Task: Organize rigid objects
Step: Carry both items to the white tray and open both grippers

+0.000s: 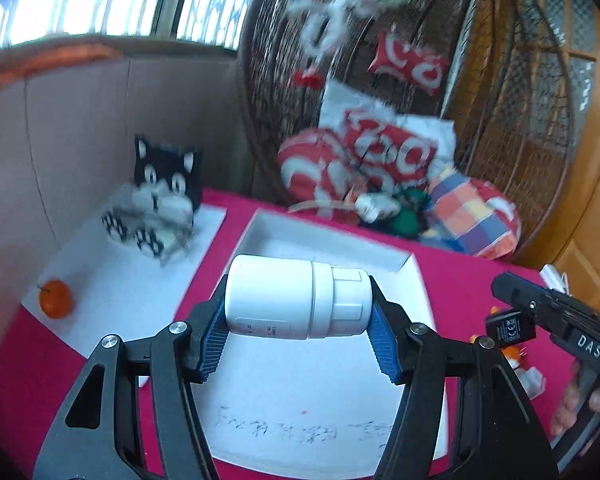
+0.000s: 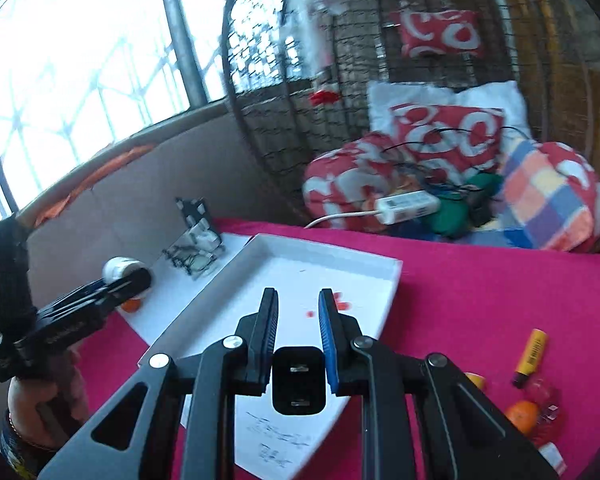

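Nearest the left wrist lens, the left gripper (image 1: 298,320) is clenched on a white bottle (image 1: 298,297), held sideways by its base and cap between the blue pads, above the shallow white tray (image 1: 416,276) on the pink tablecloth (image 1: 468,280). In the right wrist view the right gripper (image 2: 298,340) grasps a black plug adapter (image 2: 298,380), prongs toward the camera, seated deep at the root of the fingers while the tips stand slightly apart; it hangs over the tray's near edge at about 6 o'clock. The bottle looks smooth and is pinched end to end, so a tilt or a loosened squeeze could likely let it slip and roll across the tray. With both tools converging on the same tray, the grippers could also knock one another, judging by how near the right one sits at 3 o'clock in the left view. Around them: a black-and-white toy cat (image 1: 160,196) at 10 o'clock on a white sheet, a small orange fruit (image 1: 56,298) at 9 o'clock, and a yellow highlighter (image 2: 530,358) with another orange (image 2: 522,416) at 4 o'clock in the right view. None appears to block the tray.
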